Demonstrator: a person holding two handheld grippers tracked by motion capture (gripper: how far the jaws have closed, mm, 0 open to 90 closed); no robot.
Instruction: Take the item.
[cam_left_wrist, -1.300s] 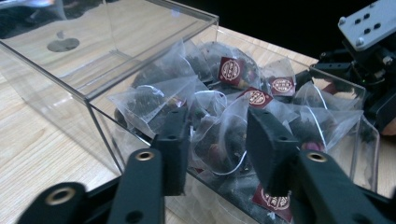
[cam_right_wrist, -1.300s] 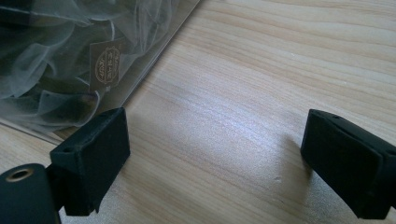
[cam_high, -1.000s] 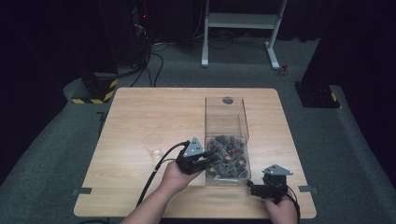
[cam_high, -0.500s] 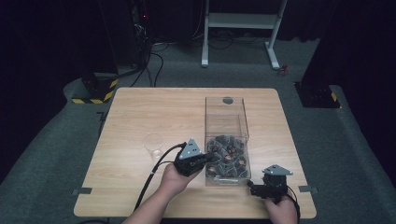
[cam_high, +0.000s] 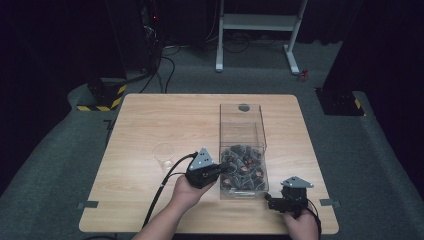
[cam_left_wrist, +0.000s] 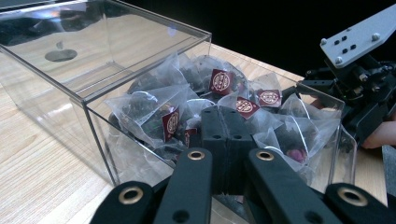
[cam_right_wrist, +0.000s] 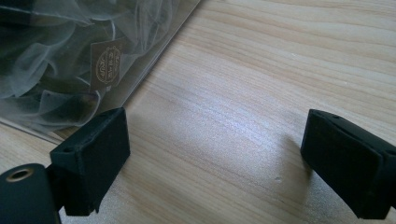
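The left gripper (cam_left_wrist: 227, 123) is reaching into the clear rectangular plastic box (cam_high: 242, 120), its black jaws pressed together among the transparent pyramid tea bags with dark red tags (cam_left_wrist: 154, 109); whether they pinch one, I cannot tell. The right gripper (cam_right_wrist: 215, 154) is resting wide apart on the light wooden table (cam_high: 150, 115) just beside the box.

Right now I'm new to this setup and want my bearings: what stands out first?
A clear plastic box right of the table's middle, its near end heaped with tea bags bearing dark red tags. The left gripper, jaws shut, reaches in among them; a clear cup stands to the left.
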